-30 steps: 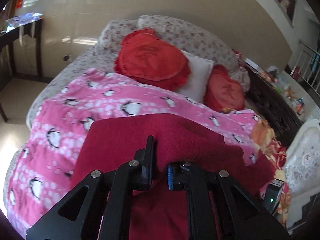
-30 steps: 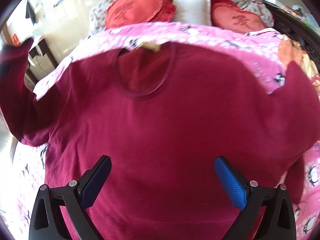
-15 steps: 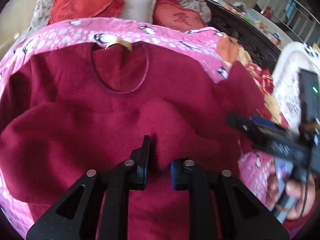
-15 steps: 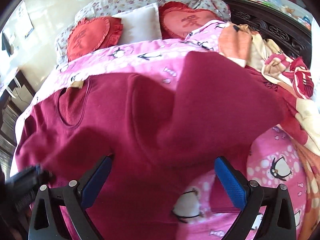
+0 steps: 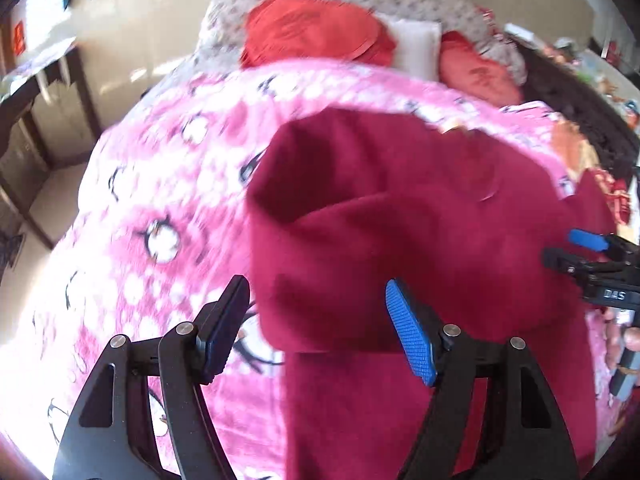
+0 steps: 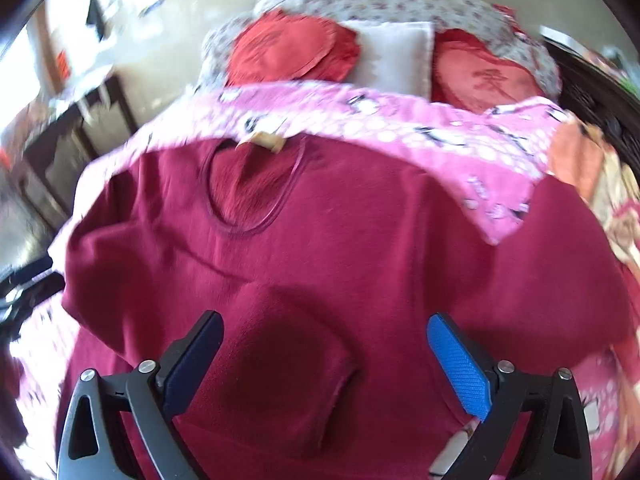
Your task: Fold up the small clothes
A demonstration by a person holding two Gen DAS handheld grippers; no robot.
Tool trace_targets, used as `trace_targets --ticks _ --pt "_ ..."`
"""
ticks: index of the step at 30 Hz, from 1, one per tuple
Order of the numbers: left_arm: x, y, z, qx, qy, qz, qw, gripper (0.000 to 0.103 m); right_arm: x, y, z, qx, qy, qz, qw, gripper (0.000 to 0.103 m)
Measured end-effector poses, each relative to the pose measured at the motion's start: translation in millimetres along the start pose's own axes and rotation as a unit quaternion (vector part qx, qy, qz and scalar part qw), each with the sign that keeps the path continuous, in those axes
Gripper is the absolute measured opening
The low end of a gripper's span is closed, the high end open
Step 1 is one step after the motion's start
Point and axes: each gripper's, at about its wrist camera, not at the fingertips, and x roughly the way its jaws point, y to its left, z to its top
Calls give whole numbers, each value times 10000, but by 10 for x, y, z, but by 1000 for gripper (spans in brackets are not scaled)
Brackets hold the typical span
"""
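Note:
A dark red long-sleeved top [image 6: 360, 264] lies on a pink penguin blanket [image 5: 160, 208], neck hole [image 6: 252, 196] at the far side. Its left sleeve is folded across the body, cuff end [image 6: 280, 356] near the front. In the left wrist view the top [image 5: 400, 220] fills the middle and right, its left side doubled over. My left gripper [image 5: 316, 328] is open and empty just over the folded edge. My right gripper [image 6: 326, 364] is open and empty above the cuff, and it also shows at the right edge of the left wrist view [image 5: 592, 256].
Two red cushions [image 6: 292, 52] [image 6: 484, 76] and a white pillow [image 6: 396, 60] lie at the head of the bed. A dark wooden bed frame [image 5: 576, 120] runs along the right. A dark desk [image 5: 36, 92] stands at the left by the wall. Patterned bedding [image 6: 612, 208] lies at the right.
My left gripper has opened and let go of the red sleeve, which now lies folded over the top, and has drawn back to the left. My right gripper swung left, still open.

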Motion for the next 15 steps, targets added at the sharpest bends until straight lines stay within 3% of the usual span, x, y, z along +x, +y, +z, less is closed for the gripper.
trace_targets --ticks 4,6,8,9,10,12,13,15 --pt "253 235 -100 -342 403 -29 9986 71 293 78 -30 -372 236 81 9990 77" --pt "284 259 -158 -428 435 -59 9981 71 276 146 -73 -691 28 23 9976 69" --pt "266 253 -189 -490 422 -85 9979 71 226 234 -95 -993 -31 33 9950 32" --pt "252 242 -182 -519 397 -86 9978 71 193 267 -91 -1085 -65 -46 9941 27" --pt "204 244 -170 -558 321 -94 9979 71 149 284 -79 -1134 -96 -13 9935 9" --pt "115 268 -144 -622 149 -142 9979 71 9 277 -14 -1169 -285 -141 9926 5" --pt "80 267 -130 -651 88 -199 9976 71 -104 235 37 -1181 -506 -441 9907 0" --pt "50 249 -113 -641 36 -302 9975 71 -287 44 150 -926 -831 -803 9890 0"
